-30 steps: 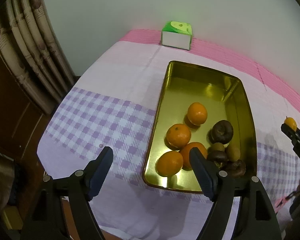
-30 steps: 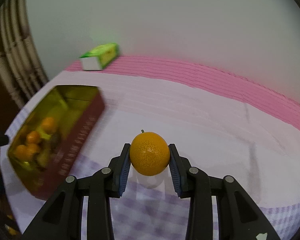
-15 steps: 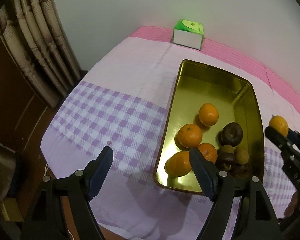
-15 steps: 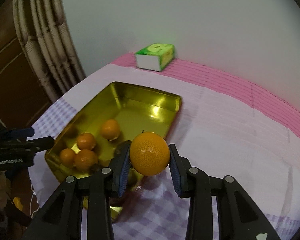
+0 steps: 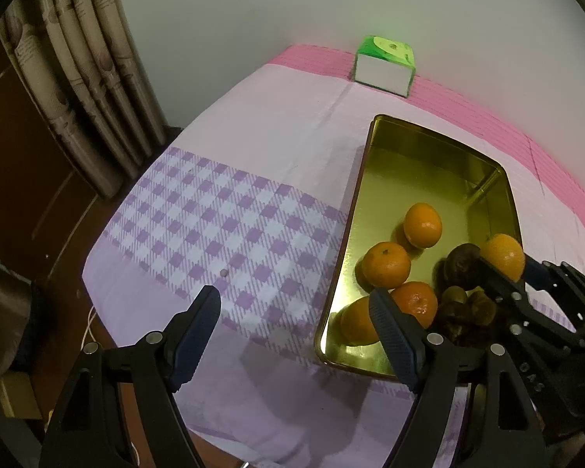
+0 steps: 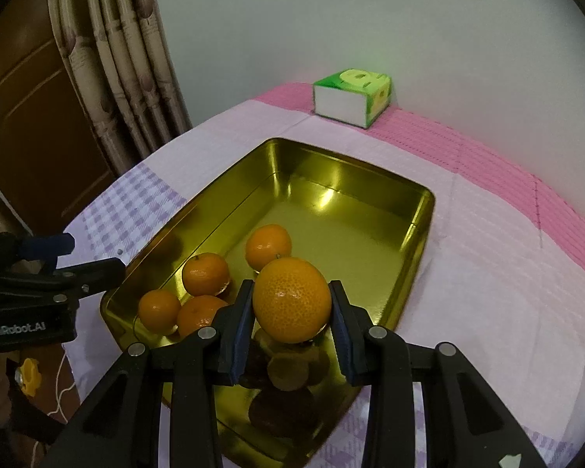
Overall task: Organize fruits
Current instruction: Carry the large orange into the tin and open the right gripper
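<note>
With the right hand-held gripper (image 6: 291,323) clamped on an orange (image 6: 291,299) above the near end of the tin (image 6: 417,241), lower it onto bare floor beside the four oranges (image 6: 206,274) before releasing, while the left hand-held gripper (image 5: 294,331) hangs wide and empty.

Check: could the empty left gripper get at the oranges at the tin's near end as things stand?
Probably yes. The left gripper is open over the gold tin's near corner, oranges uncovered below; the right gripper holding an orange crowds the far side.

Pale wall (image 5: 292,7), beige curtain (image 5: 89,78) — dim light
</note>
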